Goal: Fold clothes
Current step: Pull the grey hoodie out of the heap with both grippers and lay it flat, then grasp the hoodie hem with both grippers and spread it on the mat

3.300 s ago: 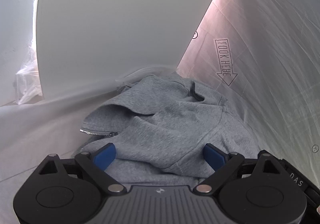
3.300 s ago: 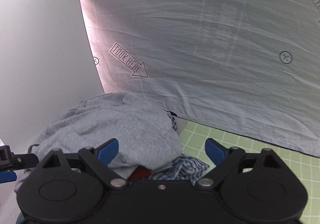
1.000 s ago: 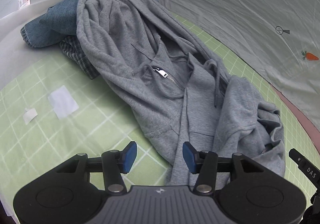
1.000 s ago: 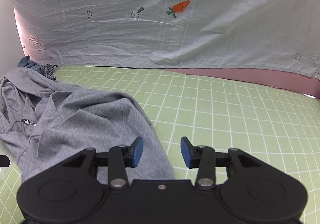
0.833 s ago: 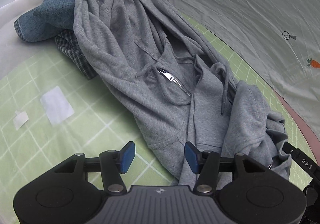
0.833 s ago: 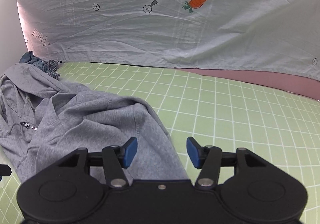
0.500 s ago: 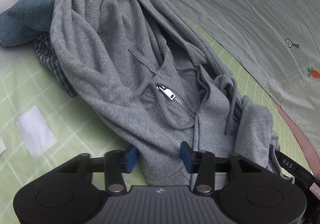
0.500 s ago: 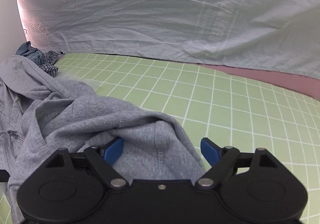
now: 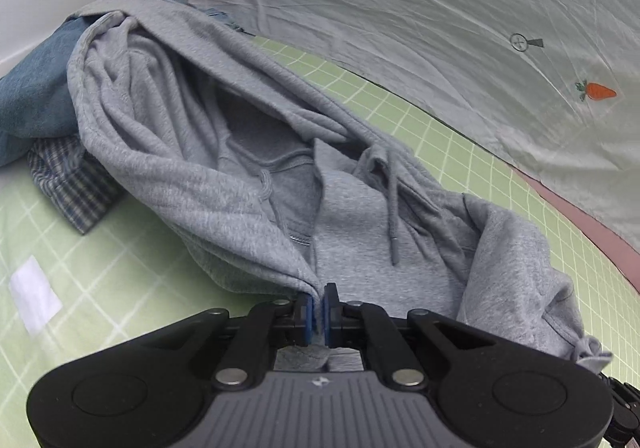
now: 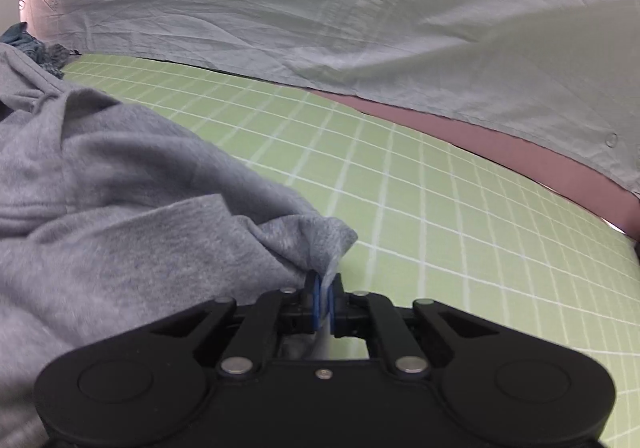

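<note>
Between both hand-held grippers' (image 9: 319,308) (image 10: 325,302) clamped fingers: hoodie (image 9: 352,216) fabric.

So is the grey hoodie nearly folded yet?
Not yet. Both grippers have only grabbed it: the left gripper and the right gripper have jaws shut on edges of the crumpled grey zip-up hoodie. It needs spreading on the green grid mat, then folding. The blue denim garment and checked shirt wait unfolded.

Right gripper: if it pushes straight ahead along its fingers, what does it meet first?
The right gripper is shut on the grey hoodie; past that pinched edge lies bare green grid mat, then probably the carrot-print sheet, though depth is unclear.
</note>
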